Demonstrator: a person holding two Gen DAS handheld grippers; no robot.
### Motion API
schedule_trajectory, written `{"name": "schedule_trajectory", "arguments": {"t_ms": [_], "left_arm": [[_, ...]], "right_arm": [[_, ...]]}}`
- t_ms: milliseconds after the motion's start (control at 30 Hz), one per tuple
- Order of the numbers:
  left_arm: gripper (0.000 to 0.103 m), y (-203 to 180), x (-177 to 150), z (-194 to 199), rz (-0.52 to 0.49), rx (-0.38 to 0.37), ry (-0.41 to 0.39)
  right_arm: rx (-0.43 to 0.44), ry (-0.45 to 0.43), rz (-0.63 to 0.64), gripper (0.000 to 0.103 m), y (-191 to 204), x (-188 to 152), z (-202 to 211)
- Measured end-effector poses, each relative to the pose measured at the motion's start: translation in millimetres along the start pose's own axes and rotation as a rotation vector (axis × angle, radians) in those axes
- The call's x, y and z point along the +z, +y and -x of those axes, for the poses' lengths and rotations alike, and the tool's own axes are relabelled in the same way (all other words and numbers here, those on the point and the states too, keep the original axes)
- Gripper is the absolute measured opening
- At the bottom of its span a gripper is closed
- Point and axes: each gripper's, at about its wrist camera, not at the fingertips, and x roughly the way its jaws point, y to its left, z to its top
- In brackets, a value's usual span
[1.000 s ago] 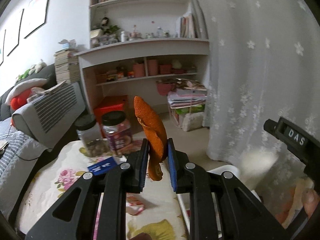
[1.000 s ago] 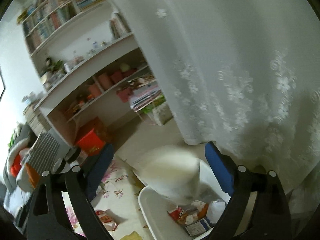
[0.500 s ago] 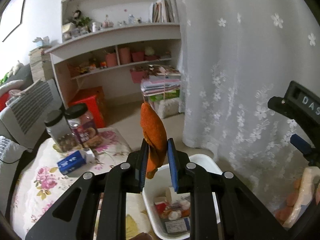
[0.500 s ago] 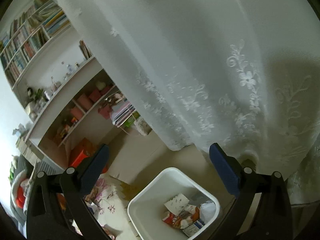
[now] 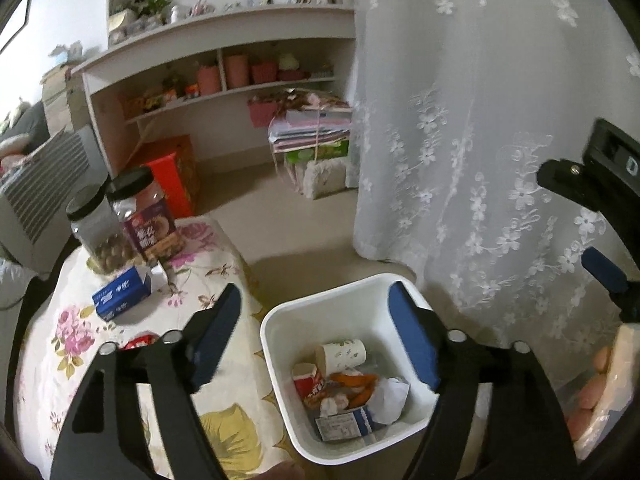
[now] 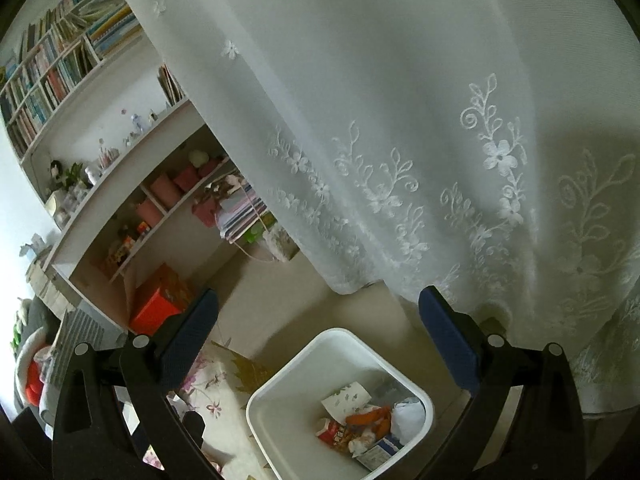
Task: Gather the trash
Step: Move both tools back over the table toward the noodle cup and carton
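Left gripper (image 5: 314,320): jaws opening, nothing between them.
Right gripper (image 6: 320,328): jaws spread, empty.
Risk: white bin (image 5: 280,364) sits just below the left jaws; dipping lower could knock its rim.

Room, daylit. White lace curtain (image 6: 400,120), embroidered with flowers, hangs to the floor across the right and upper frame; soft light passes through it. Beige floor (image 5: 280,216) at centre. White shelving unit (image 5: 224,40) at upper left: books on top rows, pink pots and small ornaments lower. Red box (image 5: 172,172) on the floor beside it. Stack of folded papers (image 5: 312,128) at mid-frame. White wall (image 5: 68,12), far upper left.
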Motion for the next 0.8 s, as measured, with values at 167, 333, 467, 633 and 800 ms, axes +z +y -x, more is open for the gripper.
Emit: {"name": "schedule_trajectory", "arguments": {"t_ms": [167, 333, 467, 633, 800], "left_arm": [[0.083, 24, -7, -17, 0.077, 0.049, 0.086], [0.083, 55, -19, -39, 0.184, 0.097, 0.188], [0.085, 88, -31, -51, 0.285, 0.162, 0.242], [0.086, 128, -48, -64, 0.412, 0.226, 0.304], [0.086, 171, -70, -81, 0.571, 0.257, 0.387]], "right_arm": [[0.002, 0.064, 0.035, 0.096, 7, -5, -12], [0.019, 0.105, 0.081, 0.096, 20, -11, -20], [0.031, 0.142, 0.116, 0.096, 29, -17, -28], [0.047, 0.175, 0.152, 0.096, 42, -23, -35], [0.063, 0.219, 0.212, 0.096, 60, -35, -44]]}}
